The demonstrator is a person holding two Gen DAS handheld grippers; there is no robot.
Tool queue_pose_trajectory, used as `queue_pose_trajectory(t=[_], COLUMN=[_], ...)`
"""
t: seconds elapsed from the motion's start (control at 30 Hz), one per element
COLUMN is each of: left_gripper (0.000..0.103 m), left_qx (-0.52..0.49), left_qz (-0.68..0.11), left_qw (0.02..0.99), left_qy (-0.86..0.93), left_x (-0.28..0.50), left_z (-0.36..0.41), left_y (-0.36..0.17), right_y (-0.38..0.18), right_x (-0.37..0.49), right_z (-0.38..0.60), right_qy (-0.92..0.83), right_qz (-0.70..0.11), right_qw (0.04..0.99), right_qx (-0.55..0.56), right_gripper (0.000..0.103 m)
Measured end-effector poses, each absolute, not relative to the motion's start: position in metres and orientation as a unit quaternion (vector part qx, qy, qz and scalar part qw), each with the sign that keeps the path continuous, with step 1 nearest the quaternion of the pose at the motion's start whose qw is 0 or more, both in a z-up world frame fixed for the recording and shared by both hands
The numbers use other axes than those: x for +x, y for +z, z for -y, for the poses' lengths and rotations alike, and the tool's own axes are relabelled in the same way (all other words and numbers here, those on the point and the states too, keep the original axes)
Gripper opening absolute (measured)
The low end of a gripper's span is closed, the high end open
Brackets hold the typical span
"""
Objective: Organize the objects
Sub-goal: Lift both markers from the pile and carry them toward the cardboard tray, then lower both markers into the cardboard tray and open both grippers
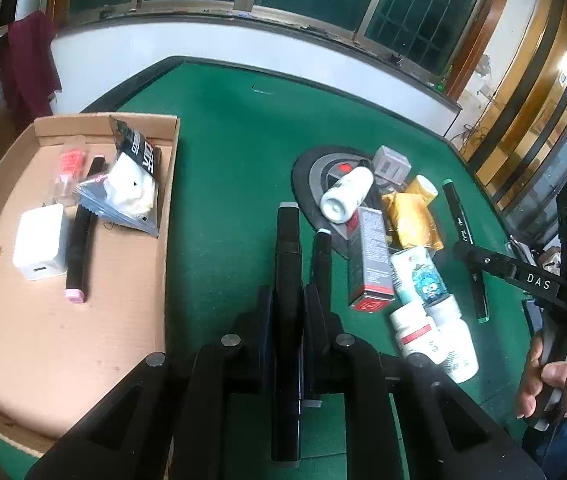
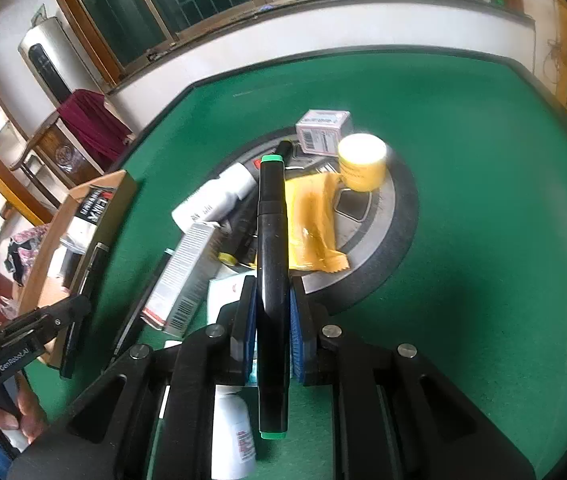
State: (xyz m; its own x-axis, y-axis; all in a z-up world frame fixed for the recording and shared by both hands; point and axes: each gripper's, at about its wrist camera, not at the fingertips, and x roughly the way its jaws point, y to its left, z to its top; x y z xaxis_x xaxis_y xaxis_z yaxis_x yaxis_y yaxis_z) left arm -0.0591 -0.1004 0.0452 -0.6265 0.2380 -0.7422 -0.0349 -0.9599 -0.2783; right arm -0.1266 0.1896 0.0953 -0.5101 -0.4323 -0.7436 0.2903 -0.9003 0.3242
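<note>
Left tool (image 1: 288,300) pinching a black marker (image 1: 288,264) with a grey cap, pads pressed on its barrel, marker pointing away toward the far edge of the green table (image 1: 235,128); a second black marker (image 1: 320,256) lying on the felt just right of it. Right tool (image 2: 271,312) clamped on a black marker with green ends (image 2: 271,240), blue pads tight against both sides, held above the clutter. Toward the table's left edge, a cardboard tray (image 1: 83,320) holding a white charger (image 1: 39,246), a pink-capped marker (image 1: 77,256), a black-and-white packet (image 1: 135,176) and a red-topped item (image 1: 70,164). Near the middle of the table, a round grey scale (image 2: 379,216) with a yellow jar (image 2: 363,164), a small grey box (image 2: 323,130) and a yellow pouch (image 2: 311,220) on it; white tube (image 1: 346,194) across its rim. Nearer the front edge, a red-and-grey carton (image 1: 369,260), a cartoon-printed bottle (image 1: 419,276) and white pill bottles (image 1: 435,336) crowded together, touching
</note>
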Motion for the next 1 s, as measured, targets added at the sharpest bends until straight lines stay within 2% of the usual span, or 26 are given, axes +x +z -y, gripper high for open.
queue_pose_trajectory(t=[0.4,0.7,1.0], left_gripper=[0.012,0.012,0.012], left_qx=[-0.392,-0.376,-0.384], left_qz=[0.155,0.182,0.186], left_qw=[0.065,0.031,-0.011], left_qy=[0.904,0.908,0.904], left_x=[-0.04,-0.025,-0.037], left_z=[0.145,0.201,0.262], left_y=[0.067,0.069,0.067], right_y=[0.11,0.116,0.138], right_x=[-0.109,-0.094,-0.097], right_z=[-0.161,-0.112,-0.017], right_qy=[-0.843,-0.829,-0.804], right_qz=[0.111,0.098,0.056], right_qw=[0.279,0.314,0.36], right_qx=[0.446,0.453,0.47], right_gripper=[0.012,0.012,0.012])
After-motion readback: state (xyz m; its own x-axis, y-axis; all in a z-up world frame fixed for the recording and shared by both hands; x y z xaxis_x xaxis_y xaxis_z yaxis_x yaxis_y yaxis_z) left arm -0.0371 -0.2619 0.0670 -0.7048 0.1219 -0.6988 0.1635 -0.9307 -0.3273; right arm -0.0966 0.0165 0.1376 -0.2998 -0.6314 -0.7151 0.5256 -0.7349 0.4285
